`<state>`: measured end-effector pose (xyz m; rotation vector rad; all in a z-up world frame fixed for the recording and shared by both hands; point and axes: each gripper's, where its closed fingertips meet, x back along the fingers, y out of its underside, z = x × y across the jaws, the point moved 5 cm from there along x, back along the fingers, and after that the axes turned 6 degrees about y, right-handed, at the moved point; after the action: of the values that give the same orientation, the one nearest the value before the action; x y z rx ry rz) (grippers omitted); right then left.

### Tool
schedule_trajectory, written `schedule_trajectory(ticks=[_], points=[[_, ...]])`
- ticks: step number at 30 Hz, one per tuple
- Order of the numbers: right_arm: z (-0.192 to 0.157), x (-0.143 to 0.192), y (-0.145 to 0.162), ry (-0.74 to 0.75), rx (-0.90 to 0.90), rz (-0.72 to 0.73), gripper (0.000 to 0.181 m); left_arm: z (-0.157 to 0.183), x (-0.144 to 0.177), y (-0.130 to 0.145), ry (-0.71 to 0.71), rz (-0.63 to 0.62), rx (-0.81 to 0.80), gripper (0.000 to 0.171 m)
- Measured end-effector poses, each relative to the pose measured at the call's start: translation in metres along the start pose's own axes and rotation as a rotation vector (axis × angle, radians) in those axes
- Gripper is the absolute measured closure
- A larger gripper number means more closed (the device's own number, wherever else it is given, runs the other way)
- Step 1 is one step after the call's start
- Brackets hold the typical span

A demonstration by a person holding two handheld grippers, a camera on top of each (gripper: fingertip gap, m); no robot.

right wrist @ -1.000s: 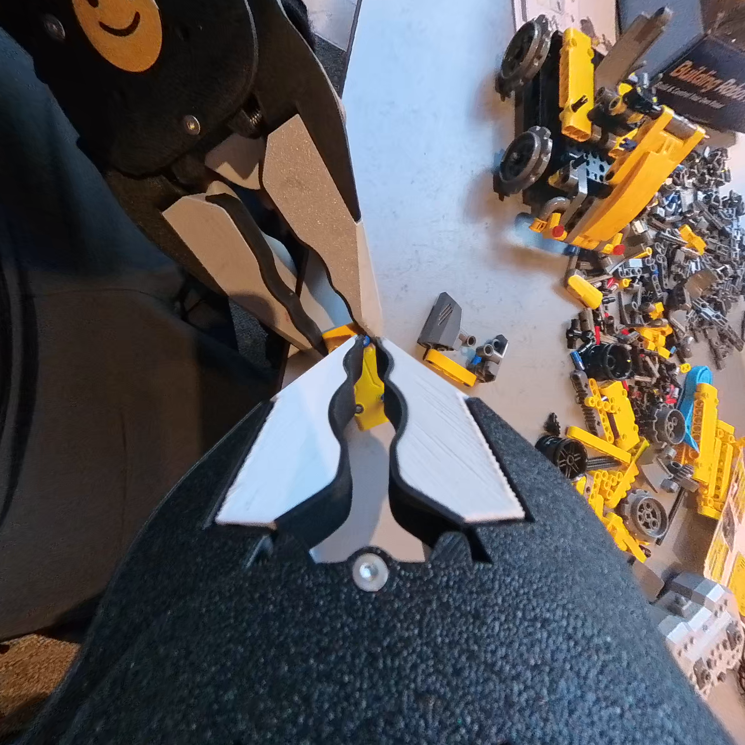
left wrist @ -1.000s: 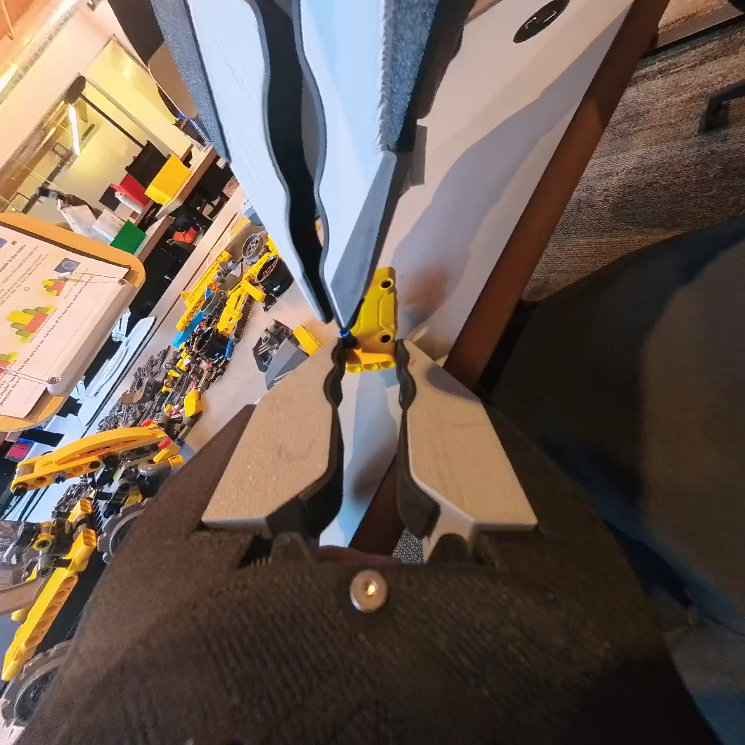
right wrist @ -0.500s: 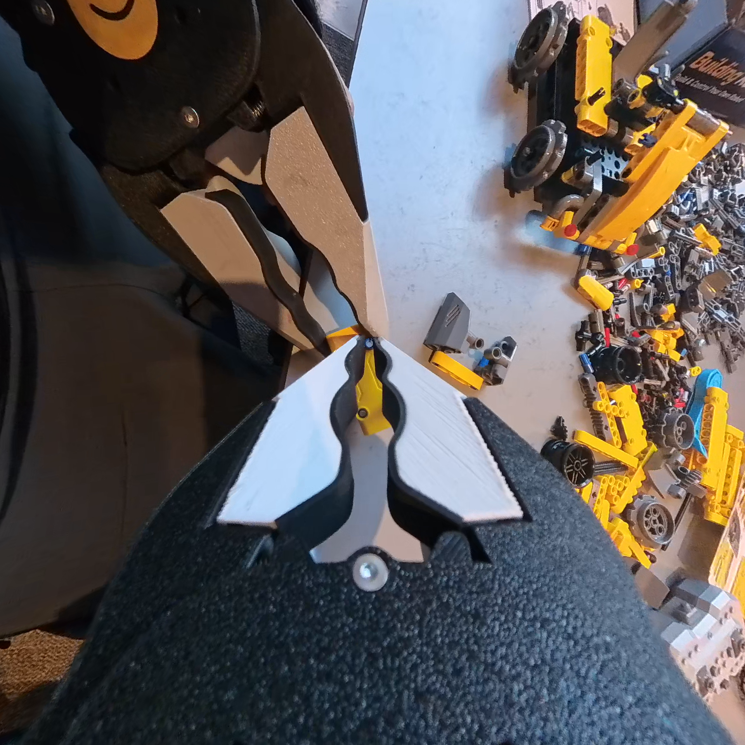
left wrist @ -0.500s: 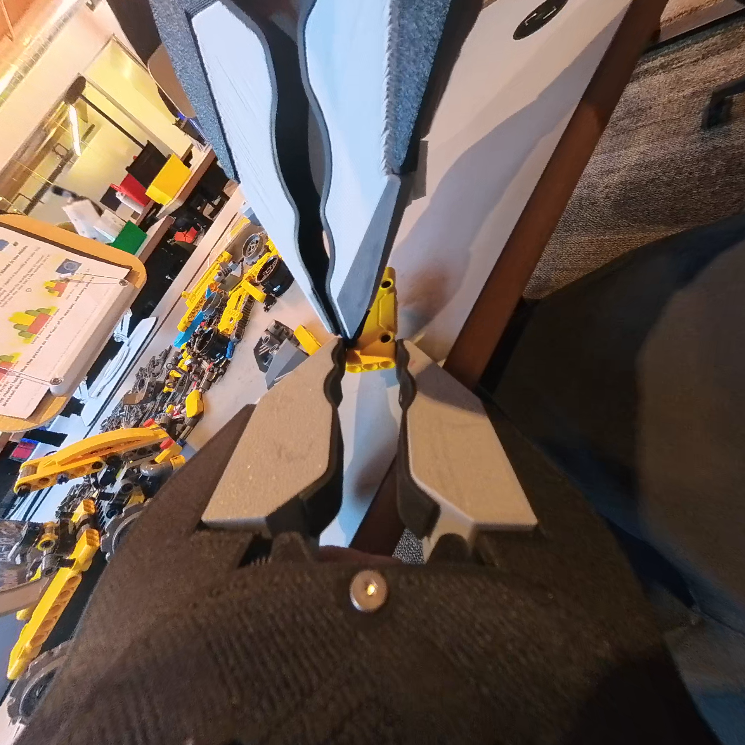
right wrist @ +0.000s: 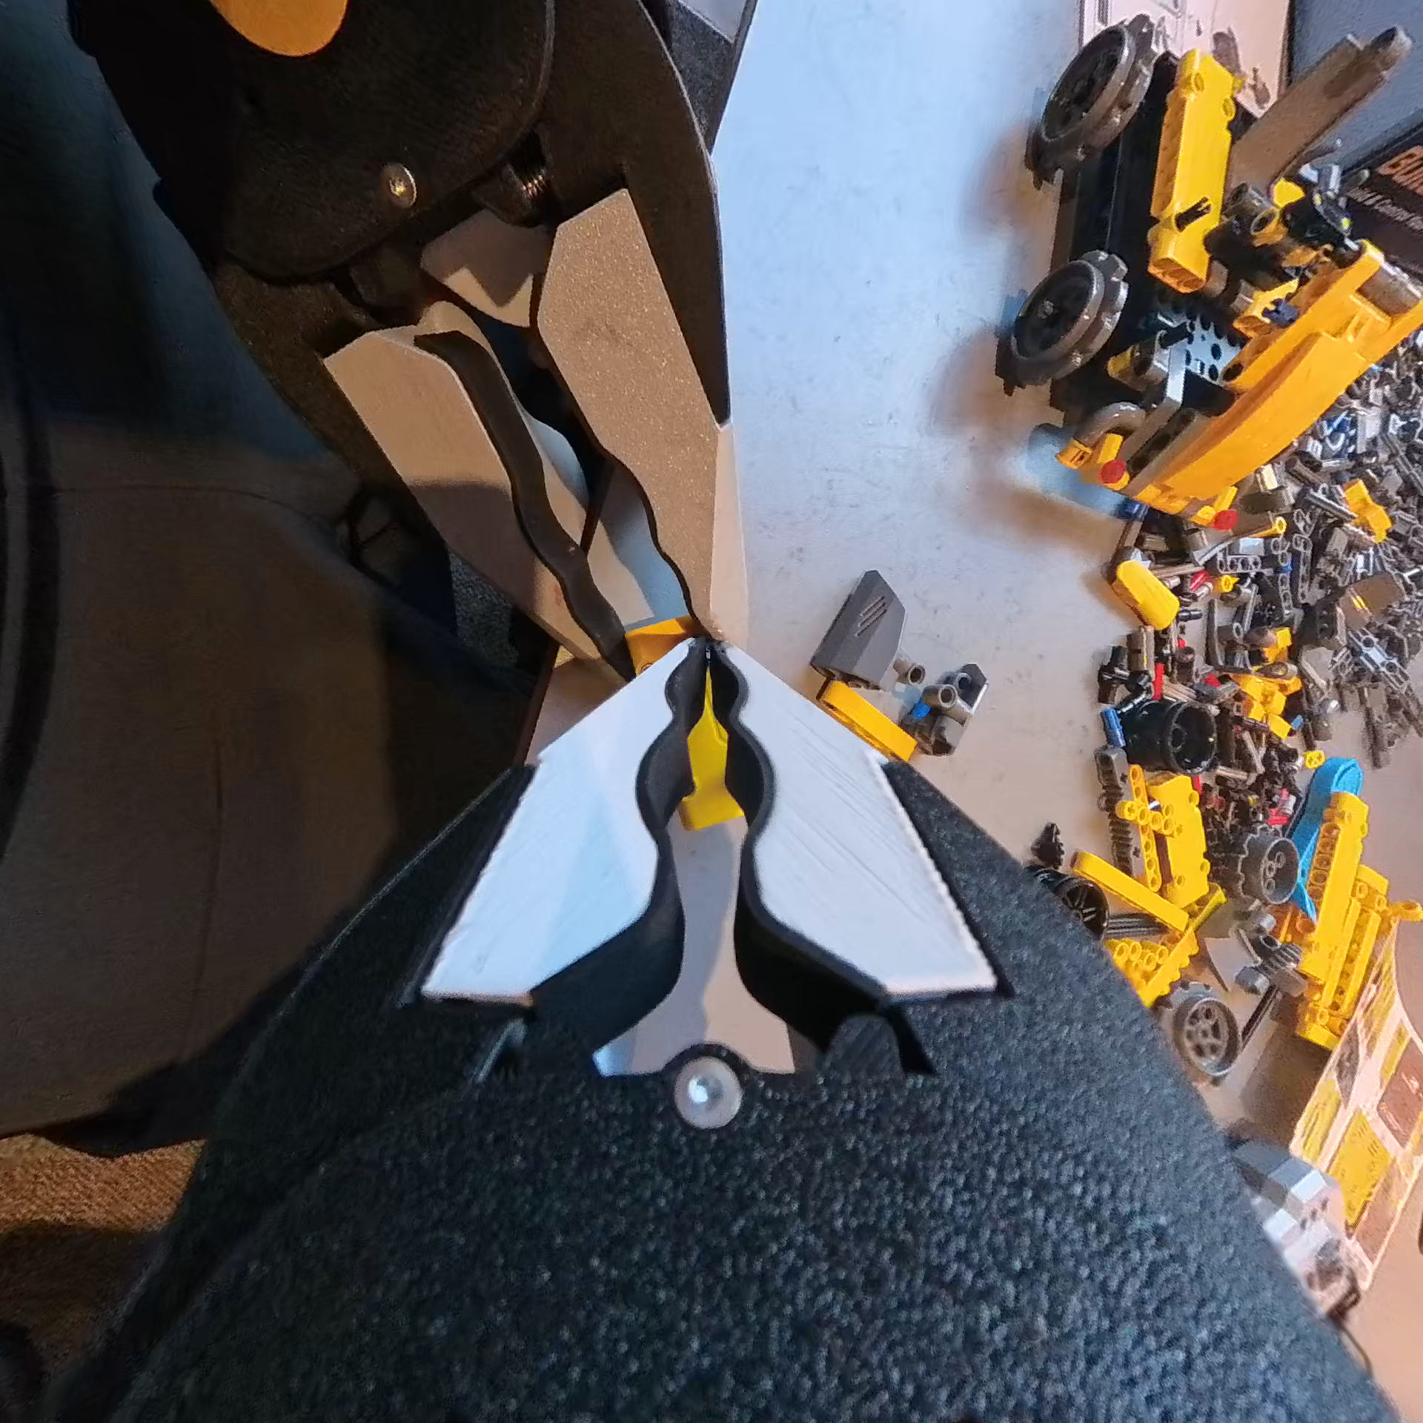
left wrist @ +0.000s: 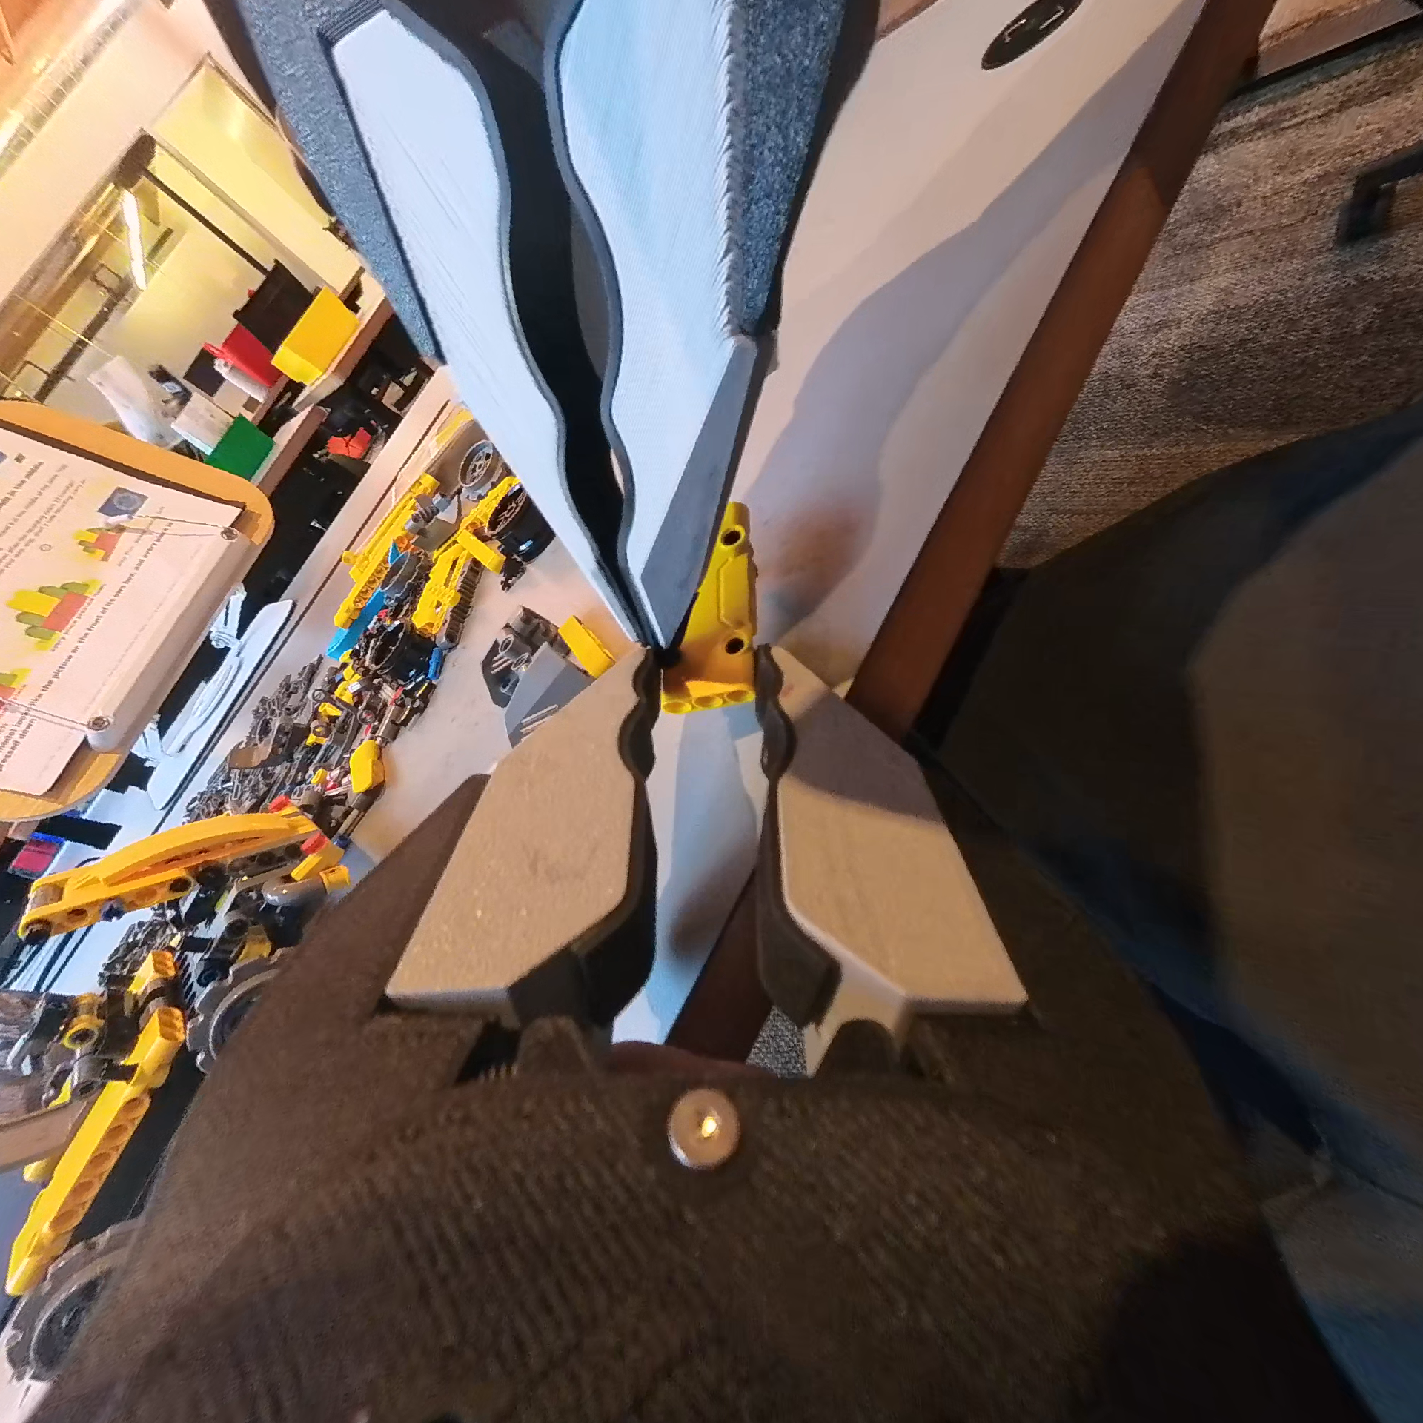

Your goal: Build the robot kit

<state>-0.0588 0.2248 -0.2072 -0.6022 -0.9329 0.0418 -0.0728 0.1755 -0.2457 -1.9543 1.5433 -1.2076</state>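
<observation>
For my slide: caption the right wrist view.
Right gripper shut on a yellow brick, meeting the left gripper.

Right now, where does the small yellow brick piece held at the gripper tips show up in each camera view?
Left wrist view: the yellow brick piece sits just above centre, between the left gripper tips.
Right wrist view: it shows centre, seen edge-on inside the right gripper.
Shared landmark: the dark grey wedge piece lying on the white table.

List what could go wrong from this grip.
1. The left gripper pinches only the end of the yellow holed brick; it might twist out.
2. The right gripper is shut at that same spot, tips almost meeting, so the fingers may collide.
3. Held near the white table's wooden edge, a dropped brick could fall off.
</observation>
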Motion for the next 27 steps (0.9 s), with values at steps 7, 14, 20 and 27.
schedule_trajectory(ticks=[7, 14, 20, 27], points=[[0.003, -0.002, -0.002, -0.055, 0.022, -0.038, 0.181, -0.001, 0.000, 0.001, 0.008, 0.003, 0.014, 0.148], [0.004, -0.003, -0.002, -0.079, 0.017, -0.049, 0.181, -0.002, 0.000, 0.002, 0.021, 0.017, 0.036, 0.147], [0.005, -0.003, -0.002, -0.086, -0.029, -0.035, 0.181, -0.003, 0.001, 0.003, 0.035, 0.028, 0.064, 0.147], [0.018, 0.027, -0.006, 0.116, -0.287, 0.153, 0.152, -0.009, 0.004, -0.001, 0.092, 0.085, 0.290, 0.148]])
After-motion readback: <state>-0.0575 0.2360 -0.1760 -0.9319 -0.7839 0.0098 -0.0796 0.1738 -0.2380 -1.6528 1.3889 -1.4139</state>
